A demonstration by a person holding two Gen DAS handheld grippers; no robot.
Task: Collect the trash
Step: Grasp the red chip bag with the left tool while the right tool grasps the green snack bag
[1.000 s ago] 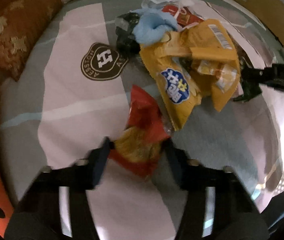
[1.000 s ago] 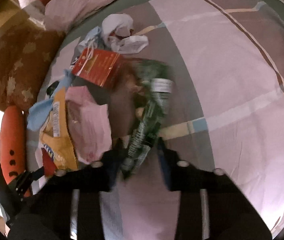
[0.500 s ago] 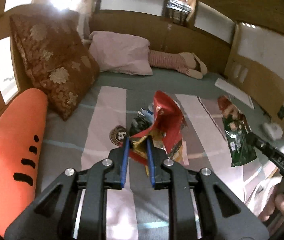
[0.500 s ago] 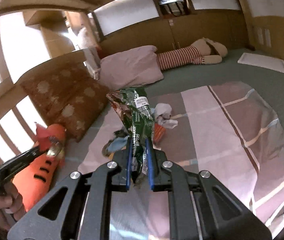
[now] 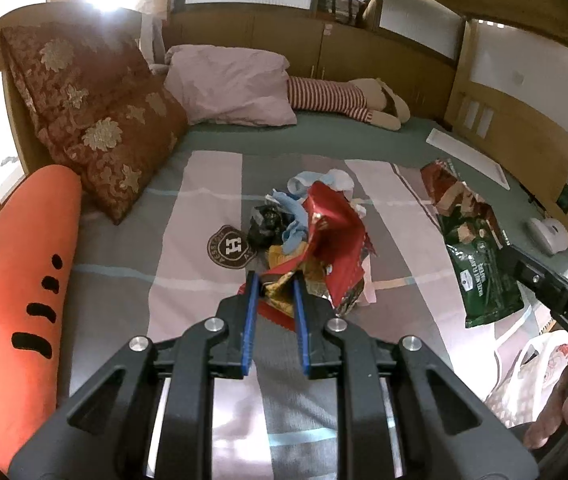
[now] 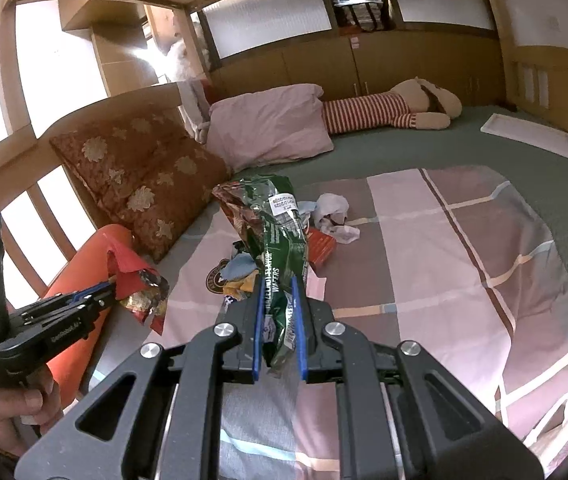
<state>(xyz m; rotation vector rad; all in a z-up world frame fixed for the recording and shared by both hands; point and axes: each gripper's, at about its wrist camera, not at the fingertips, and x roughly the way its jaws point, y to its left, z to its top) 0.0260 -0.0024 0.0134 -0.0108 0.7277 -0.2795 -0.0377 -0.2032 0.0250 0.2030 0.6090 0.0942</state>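
My left gripper point(image 5: 275, 280) is shut on a crumpled red and gold snack wrapper point(image 5: 334, 236) and holds it up above the bed; it also shows in the right wrist view point(image 6: 135, 280). My right gripper point(image 6: 279, 284) is shut on a green wafer bag point(image 6: 279, 232), held upright in the air; the bag also hangs at the right of the left wrist view point(image 5: 480, 256). Below lies a trash pile point(image 5: 284, 220): black wrapper, blue cloth, yellow bag, and in the right wrist view a red box point(image 6: 322, 246) and white crumpled paper point(image 6: 334, 210).
The bed has a pink and grey striped blanket point(image 6: 444, 248). An orange carrot cushion point(image 5: 15, 280), a brown floral pillow point(image 5: 99, 120), a pink pillow point(image 5: 235, 88) and a striped plush toy point(image 5: 344, 100) lie along the far and left sides. A white plastic bag point(image 5: 536, 376) sits at the lower right.
Both grippers closed on their wrappers on the bed and lifted them up. In the last half second both drew a little further back; the grips are unchanged.
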